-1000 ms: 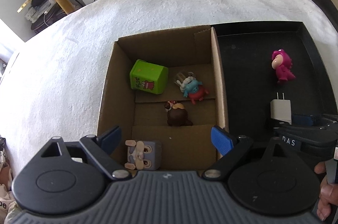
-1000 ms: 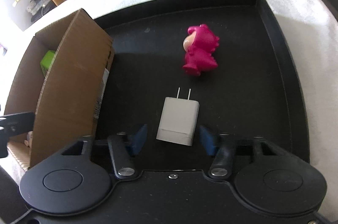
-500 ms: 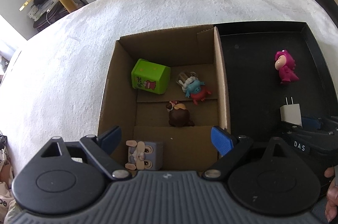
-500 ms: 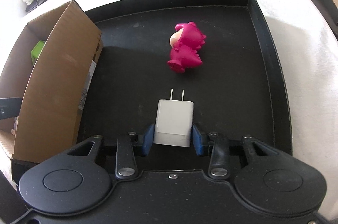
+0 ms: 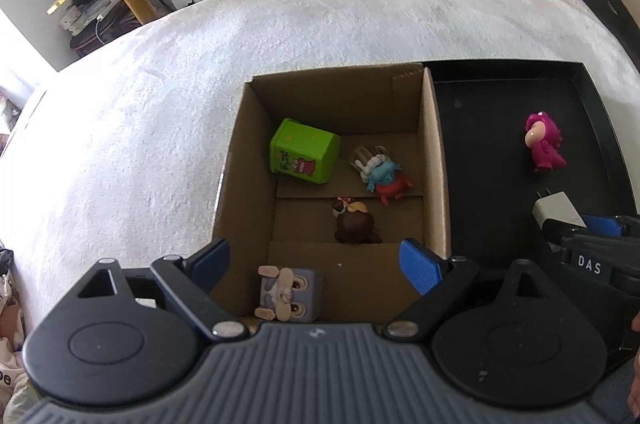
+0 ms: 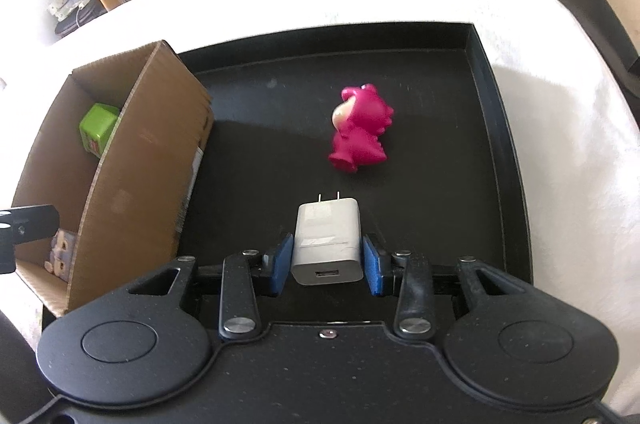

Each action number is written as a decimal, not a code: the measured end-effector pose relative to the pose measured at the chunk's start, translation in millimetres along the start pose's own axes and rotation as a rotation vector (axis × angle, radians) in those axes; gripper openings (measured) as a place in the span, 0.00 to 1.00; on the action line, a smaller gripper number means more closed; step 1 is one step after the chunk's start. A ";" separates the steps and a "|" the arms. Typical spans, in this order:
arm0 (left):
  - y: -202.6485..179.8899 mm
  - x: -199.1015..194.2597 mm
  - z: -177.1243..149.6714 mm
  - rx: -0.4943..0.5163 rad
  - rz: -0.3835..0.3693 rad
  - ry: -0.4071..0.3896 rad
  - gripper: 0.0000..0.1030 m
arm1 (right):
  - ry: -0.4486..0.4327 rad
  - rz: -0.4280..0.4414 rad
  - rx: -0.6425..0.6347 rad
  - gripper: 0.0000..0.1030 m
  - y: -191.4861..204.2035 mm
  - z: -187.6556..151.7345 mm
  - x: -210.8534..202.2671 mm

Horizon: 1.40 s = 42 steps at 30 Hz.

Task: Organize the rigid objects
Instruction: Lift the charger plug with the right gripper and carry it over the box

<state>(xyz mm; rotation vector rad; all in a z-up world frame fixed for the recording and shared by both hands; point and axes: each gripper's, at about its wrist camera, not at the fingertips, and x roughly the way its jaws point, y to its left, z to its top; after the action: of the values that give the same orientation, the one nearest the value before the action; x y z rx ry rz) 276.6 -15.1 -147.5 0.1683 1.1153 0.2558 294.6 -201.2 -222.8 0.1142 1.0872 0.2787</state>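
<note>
White fuzzy blanket [image 5: 200, 128] spread under everything. On it, black tray [image 6: 496, 152] and, touching its left edge, open cardboard box [image 5: 434, 160]. Inside box: green cube [image 5: 304, 156] tilted near far wall, blue-and-red figure [image 5: 384, 176] just right of it, brown figure [image 5: 354, 224] nearer, grey face cube [image 5: 290, 290] against near wall. On tray: pink figure [image 6: 360, 134] lying on its side, apart from white charger [image 6: 326, 238]. Charger lifted off tray floor, prongs pointing away, USB port facing camera, clamped between blue fingers [image 6: 370, 266] of right gripper [image 6: 326, 264]. Left gripper [image 5: 316, 262] hanging above near end of box, fingers [image 5: 418, 262] spread wide, holding nothing.
</note>
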 end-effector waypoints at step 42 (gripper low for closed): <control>101.7 3.8 -10.7 -0.196 -0.098 -0.042 0.85 | -0.186 -0.021 -0.125 0.36 99.5 57.2 -58.6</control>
<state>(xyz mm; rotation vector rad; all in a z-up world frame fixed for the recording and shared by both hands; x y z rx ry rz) 256.4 83.5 -128.9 -0.0544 1.0473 0.2712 303.1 -119.5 -123.5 0.0164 0.8837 0.3102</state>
